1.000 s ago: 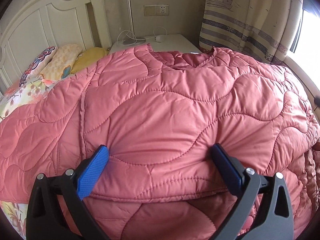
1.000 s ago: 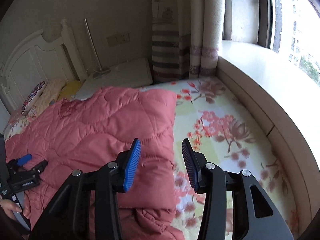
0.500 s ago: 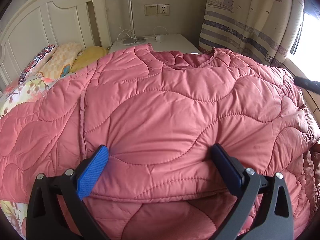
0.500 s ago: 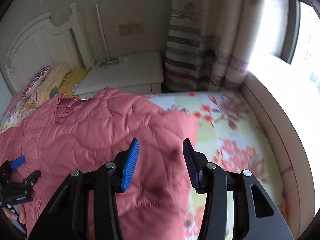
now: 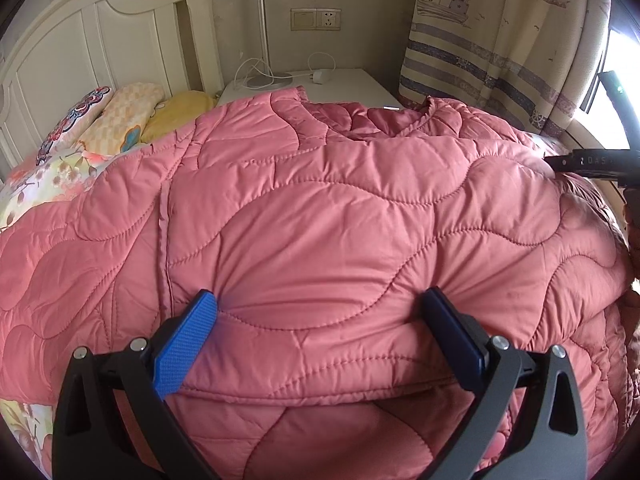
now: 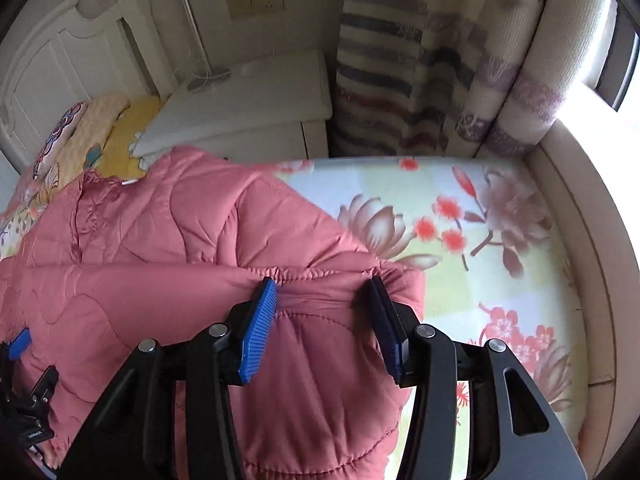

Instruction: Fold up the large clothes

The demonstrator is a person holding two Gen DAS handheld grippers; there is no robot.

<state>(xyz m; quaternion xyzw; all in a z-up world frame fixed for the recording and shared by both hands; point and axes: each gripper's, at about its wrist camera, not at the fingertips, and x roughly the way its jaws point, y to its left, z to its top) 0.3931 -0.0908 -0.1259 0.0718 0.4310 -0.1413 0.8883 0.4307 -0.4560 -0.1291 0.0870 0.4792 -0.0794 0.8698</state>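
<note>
A pink quilted jacket (image 5: 320,200) lies spread on the bed with its collar toward the nightstand. My left gripper (image 5: 320,300) is open wide, and its fingertips press down into the jacket near its lower fold, with padding bulging between them. In the right wrist view the jacket (image 6: 160,220) fills the left half. My right gripper (image 6: 322,284) is open and straddles a fold with a gathered seam (image 6: 160,280) at the jacket's right edge; fabric lies between the pads. The left gripper (image 6: 34,360) shows at the lower left, and the right gripper's body (image 5: 588,164) at the right edge.
Floral bedsheet (image 6: 480,240) lies bare to the right of the jacket. Pillows (image 5: 120,112) and a white headboard (image 5: 80,40) are at the back left. A white nightstand (image 6: 248,96) with a charger cable sits behind. A striped curtain (image 5: 480,40) and a window ledge (image 6: 580,200) border the right.
My right gripper swung left from the jacket's edge beside the bare sheet onto the jacket's folded edge, and it now shows in the left wrist view. The left gripper has not moved.
</note>
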